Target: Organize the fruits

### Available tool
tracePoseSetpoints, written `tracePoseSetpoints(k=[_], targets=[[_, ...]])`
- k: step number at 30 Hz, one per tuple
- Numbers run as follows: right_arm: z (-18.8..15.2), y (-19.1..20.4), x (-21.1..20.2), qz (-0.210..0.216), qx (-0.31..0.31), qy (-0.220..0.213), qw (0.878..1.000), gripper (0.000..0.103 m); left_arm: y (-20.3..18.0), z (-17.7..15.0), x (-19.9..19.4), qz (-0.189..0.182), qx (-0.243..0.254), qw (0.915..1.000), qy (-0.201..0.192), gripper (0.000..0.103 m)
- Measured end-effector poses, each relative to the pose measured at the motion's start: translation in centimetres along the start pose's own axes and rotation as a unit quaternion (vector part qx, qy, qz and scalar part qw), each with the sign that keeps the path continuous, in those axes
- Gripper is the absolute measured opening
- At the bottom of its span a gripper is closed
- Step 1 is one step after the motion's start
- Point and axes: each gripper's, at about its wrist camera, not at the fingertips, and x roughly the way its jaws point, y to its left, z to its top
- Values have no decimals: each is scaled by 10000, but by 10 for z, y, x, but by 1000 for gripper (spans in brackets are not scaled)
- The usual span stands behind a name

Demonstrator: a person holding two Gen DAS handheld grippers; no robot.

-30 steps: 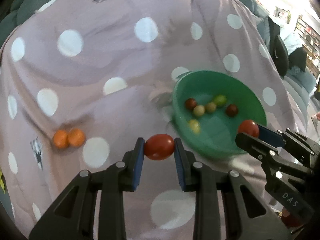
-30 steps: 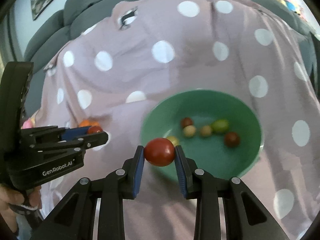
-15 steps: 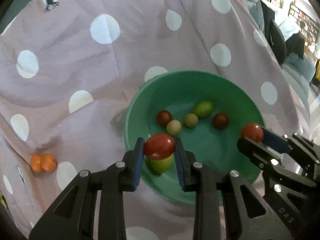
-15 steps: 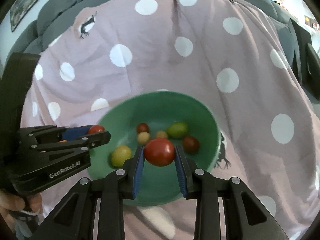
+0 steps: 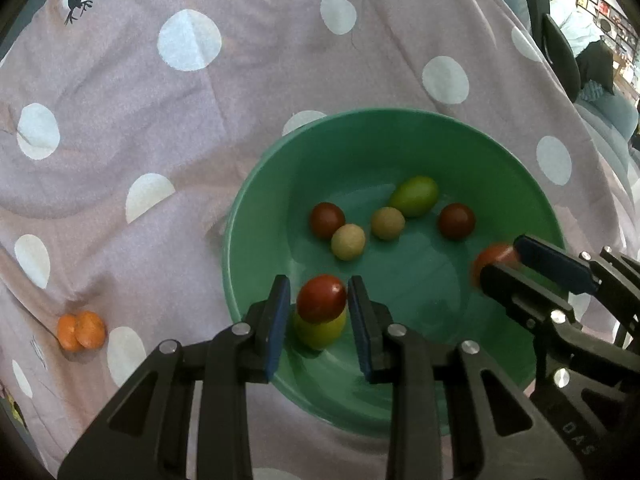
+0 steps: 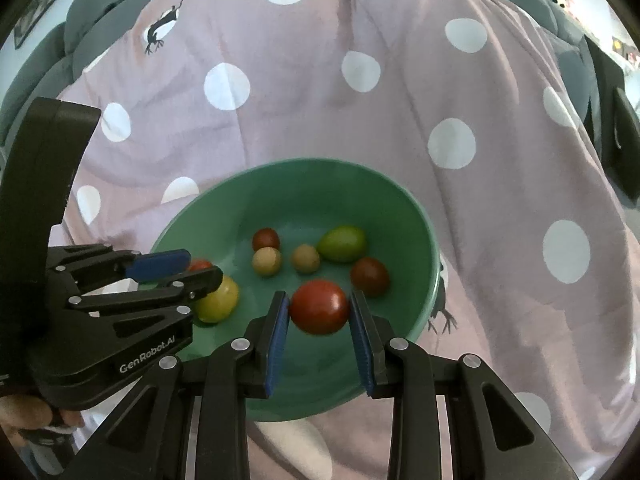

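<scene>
Over the green bowl (image 5: 232,240), L-wrist view: my L tongs (image 5: 319,308) are set narrow w/ the L tomato (image 5: 322,298), red, between the blue pads. A sliver of gap shows on its left side, so I can't tell if it's gripped or loose. It sits just above a yellow tomato (image 5: 320,334) near the bowl's near wall. Further in lie a green oval one (image 5: 414,196), two tan ones (image 5: 348,242) and two dark red ones (image 5: 327,220). At right, my R tongs (image 5: 502,256) reach in over the rim w/ the R tomato (image 5: 490,258), blurred, at the tips. Two orange fruits (image 5: 82,330) lie touching each other on the spotted cover (image 5: 120,80), well apart from the bowl. R-wrist view: R tongs (image 6: 319,312) narrow, both pads against the R tomato (image 6: 319,306), held over the bowl's near half, close to a dark red one (image 6: 370,276). L tongs (image 6: 204,266) come in from the left over the rim, L tomato (image 6: 199,265) peeking between the fingers, right above the yellow tomato (image 6: 218,300). My hand (image 6: 24,412) shows at the bottom-left edge.
</scene>
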Motion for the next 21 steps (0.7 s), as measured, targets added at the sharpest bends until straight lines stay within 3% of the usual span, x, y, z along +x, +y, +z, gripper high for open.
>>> tracePoseSetpoints(k=[7,11,15,21], targets=[[-1,2,-1,-34,7,27,10000,32,-2,-1,0,-28,41,10000,8,33],[-1,4,-9,-52,-19,-84,9999,32,-4,-4,-14,13,59,9998,-205,57],[-3,6,-26,-98,-25,-240,9997,33,-4,-13,-33,46,94,9990,-434,69],[-9,16,-46,-91,-67,-335,9994,34,7,-29,-56,178,54,9980,-606,73]])
